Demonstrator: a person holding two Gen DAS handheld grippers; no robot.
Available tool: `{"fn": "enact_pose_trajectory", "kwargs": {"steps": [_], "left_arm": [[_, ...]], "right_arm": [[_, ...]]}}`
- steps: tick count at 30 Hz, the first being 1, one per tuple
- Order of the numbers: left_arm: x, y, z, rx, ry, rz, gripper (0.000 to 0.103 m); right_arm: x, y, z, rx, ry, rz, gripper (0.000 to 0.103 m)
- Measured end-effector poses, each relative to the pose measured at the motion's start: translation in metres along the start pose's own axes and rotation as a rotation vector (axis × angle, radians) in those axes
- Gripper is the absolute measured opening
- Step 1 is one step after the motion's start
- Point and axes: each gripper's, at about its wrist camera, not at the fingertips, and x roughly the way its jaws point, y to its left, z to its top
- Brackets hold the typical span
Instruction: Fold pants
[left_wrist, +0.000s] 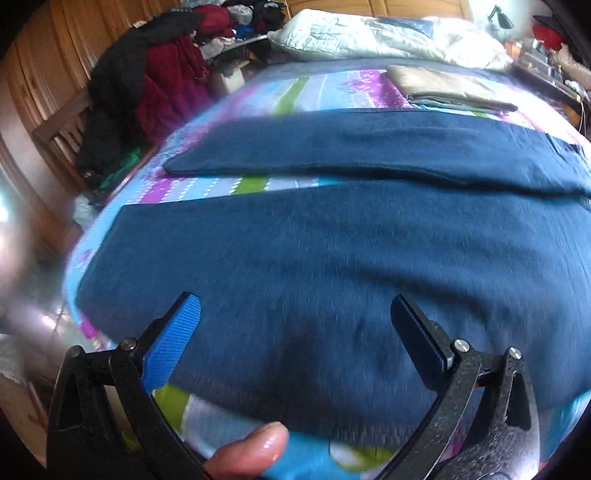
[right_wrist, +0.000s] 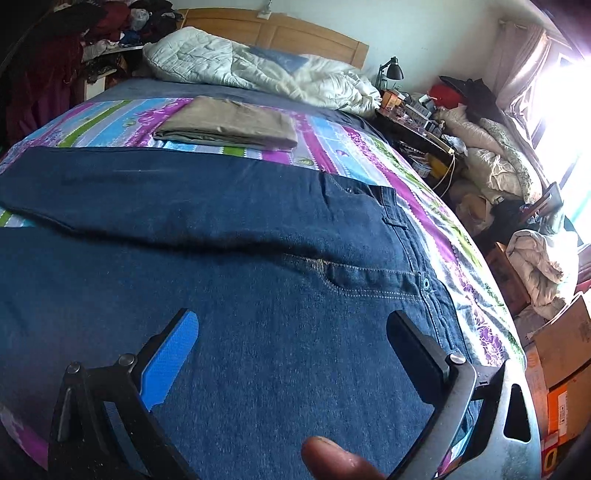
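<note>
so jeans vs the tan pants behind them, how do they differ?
The blue jeans lie spread flat, legs apart and unfolded; the tan pants are already folded into a neat rectangle. The jeans cover far more of the bed than the tan pants. Both rest on the striped bedsheet.

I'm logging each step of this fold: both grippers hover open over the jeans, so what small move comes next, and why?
Probably lower both and pinch the near leg's edge. The jeans lie flat on the bed with legs apart, so a lengthwise fold looks due. The left gripper and right gripper both hold nothing.
</note>
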Motion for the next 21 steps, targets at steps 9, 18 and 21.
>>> {"fn": "enact_pose_trajectory", "kwargs": {"steps": [9, 18, 21], "left_arm": [[0.066, -0.006, 0.058, -0.006, 0.112, -0.068, 0.103], [0.101, 0.002, 0.033, -0.054, 0.113, -0.187, 0.103], [0.099, -0.006, 0.032, -0.047, 0.102, -0.141, 0.103]], "right_arm": [[0.075, -0.004, 0.014, 0.013, 0.137, -0.038, 0.103], [0.109, -0.032, -0.014, 0.187, 0.18, 0.154, 0.103], [0.11, -0.03, -0.01, 0.177, 0.181, 0.143, 0.103]]}}
